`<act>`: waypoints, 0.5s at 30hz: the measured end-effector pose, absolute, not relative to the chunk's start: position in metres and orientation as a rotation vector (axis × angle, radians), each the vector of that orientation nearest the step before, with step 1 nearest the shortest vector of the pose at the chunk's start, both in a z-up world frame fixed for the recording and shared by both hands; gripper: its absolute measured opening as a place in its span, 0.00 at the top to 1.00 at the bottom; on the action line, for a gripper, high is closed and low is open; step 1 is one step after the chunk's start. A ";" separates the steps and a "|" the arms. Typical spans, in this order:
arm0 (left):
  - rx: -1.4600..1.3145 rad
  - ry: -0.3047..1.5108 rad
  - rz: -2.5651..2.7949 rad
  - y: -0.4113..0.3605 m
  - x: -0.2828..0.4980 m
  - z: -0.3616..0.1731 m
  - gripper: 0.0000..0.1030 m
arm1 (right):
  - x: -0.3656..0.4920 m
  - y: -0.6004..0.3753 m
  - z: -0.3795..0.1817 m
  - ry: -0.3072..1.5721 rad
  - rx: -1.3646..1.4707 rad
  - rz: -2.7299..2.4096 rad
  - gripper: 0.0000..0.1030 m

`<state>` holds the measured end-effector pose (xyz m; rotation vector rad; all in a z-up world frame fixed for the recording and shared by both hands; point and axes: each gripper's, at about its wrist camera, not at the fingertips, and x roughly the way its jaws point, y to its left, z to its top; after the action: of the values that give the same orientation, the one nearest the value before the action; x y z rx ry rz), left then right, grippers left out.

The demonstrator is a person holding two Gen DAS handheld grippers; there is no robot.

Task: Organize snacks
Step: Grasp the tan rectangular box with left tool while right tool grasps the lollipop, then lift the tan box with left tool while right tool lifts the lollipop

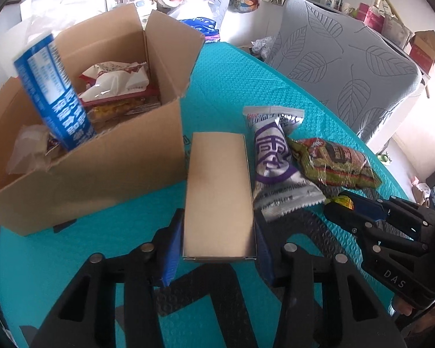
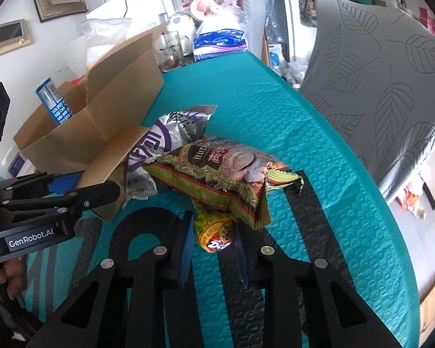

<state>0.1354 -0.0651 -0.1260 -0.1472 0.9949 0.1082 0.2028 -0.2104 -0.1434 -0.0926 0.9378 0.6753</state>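
Gripping a tan box [image 1: 219,200], the left claw [image 1: 217,249]; right claw [image 2: 214,249] pinches a yellow packet [image 2: 214,232] (both on the teal mat [image 1: 246,81]).

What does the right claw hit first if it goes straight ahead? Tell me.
The right claw already has a small yellow snack between its fingers. Going on, it would likely next push into the green packet lying over that snack, though depth is unclear.

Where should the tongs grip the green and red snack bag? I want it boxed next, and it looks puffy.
Take the green and red snack bag by its crimped right end seal, coming from the right side. That flat seal is exposed, while the puffy middle overlaps the silver and purple packet.
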 end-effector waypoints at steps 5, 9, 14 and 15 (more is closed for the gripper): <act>-0.143 1.010 0.116 -0.066 0.114 -0.125 0.57 | 0.186 -0.215 -0.143 0.943 -0.116 0.684 0.75; -0.118 1.021 0.112 -0.074 0.093 -0.125 0.57 | 0.169 -0.218 -0.143 0.951 -0.139 0.706 0.75; -0.134 1.043 0.095 -0.073 0.069 -0.124 0.57 | 0.145 -0.223 -0.142 0.963 -0.165 0.744 0.75; -0.138 1.050 0.096 -0.073 0.065 -0.124 0.57 | 0.140 -0.224 -0.142 0.972 -0.167 0.756 0.75</act>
<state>0.0654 -0.0731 -0.1243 -0.1375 1.0502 0.0963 0.1403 -0.2236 -0.1416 -0.1672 0.9716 0.7561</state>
